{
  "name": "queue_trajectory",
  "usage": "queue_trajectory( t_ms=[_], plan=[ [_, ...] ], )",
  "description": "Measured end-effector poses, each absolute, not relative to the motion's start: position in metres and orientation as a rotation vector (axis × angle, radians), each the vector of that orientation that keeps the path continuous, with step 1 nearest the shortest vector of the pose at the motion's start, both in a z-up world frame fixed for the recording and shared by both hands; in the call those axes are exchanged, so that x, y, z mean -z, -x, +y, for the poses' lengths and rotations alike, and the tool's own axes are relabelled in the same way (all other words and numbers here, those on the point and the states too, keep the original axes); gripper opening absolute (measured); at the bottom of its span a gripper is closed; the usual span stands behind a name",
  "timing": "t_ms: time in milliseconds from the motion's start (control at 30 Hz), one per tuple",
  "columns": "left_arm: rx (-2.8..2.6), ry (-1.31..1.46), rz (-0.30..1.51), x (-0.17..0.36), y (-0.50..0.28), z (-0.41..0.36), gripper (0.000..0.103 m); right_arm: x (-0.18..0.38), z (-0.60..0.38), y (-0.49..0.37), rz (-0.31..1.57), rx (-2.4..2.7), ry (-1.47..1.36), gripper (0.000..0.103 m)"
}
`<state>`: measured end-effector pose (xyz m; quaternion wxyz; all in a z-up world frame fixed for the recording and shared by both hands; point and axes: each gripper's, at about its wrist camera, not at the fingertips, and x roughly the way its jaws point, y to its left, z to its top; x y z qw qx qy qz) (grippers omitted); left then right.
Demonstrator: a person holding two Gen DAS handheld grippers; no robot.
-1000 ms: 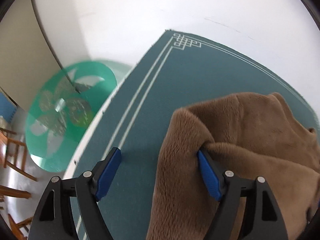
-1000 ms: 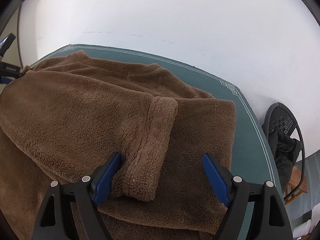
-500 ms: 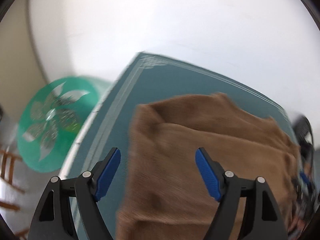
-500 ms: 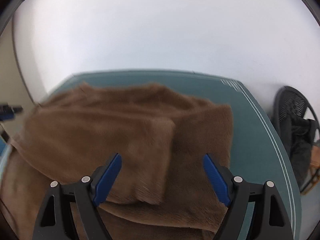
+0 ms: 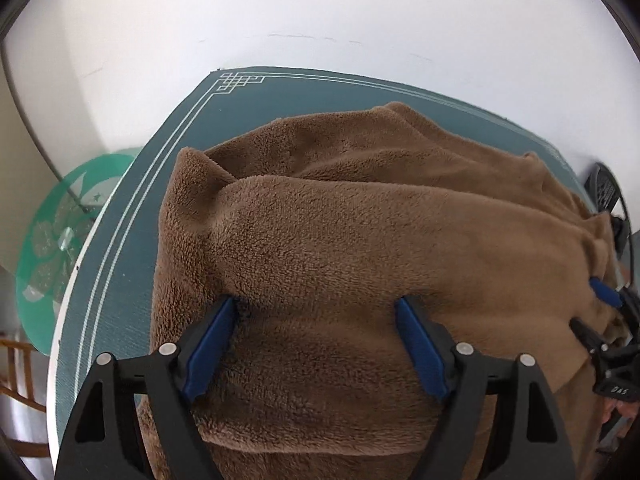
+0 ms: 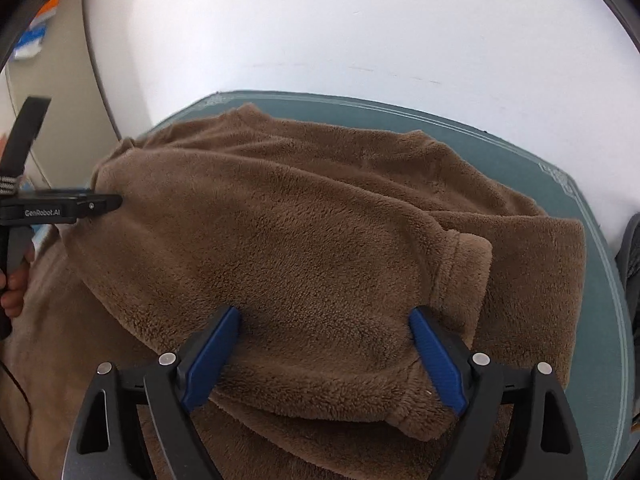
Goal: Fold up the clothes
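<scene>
A brown fleece garment [image 5: 360, 232] lies on the teal mat [image 5: 168, 160], with a sleeve folded across its body; it also shows in the right wrist view [image 6: 312, 240], where the sleeve cuff [image 6: 468, 264] lies at the right. My left gripper [image 5: 316, 320] is open, its blue fingers [image 5: 212, 336] resting on the folded fleece at its left end. My right gripper [image 6: 324, 328] is open, its fingers [image 6: 432, 352] straddling the sleeve just left of the cuff. Each gripper shows at the edge of the other's view.
The mat [image 6: 600, 280] covers a table that stands against a white wall. A green round glass table [image 5: 60, 240] stands off the left edge, with wooden chairs below it. A black mesh chair [image 5: 604, 188] stands off the right edge.
My left gripper has swung right, from the garment's left edge and bare mat to over the folded fleece. My right gripper has shifted left along the sleeve. Both stayed open.
</scene>
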<state>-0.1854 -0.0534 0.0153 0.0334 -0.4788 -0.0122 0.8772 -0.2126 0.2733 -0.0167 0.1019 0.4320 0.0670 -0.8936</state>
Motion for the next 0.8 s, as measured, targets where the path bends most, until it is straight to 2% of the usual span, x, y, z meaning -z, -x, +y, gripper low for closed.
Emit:
queue_trajectory(
  t_ms=[167,367,467,800],
  plan=[
    [-2.693,1.531,-0.05,-0.023,0.176,-0.053,0.087,0.004,0.278,0.192,0.195,2.641,-1.246,0.089],
    [-2.436,1.524,-0.042,-0.051,0.112,-0.052,0.087,-0.035,0.299,0.134,0.154,2.636,-1.16,0.09],
    [-2.351,1.514,-0.099,-0.056,0.084,-0.071,0.087,-0.055,0.31,0.104,0.134,2.632,-1.117,0.09],
    [-2.441,1.382,-0.153,-0.103,0.021,-0.103,0.087,-0.114,0.342,0.003,0.089,2.731,-0.892,0.09]
  ],
)
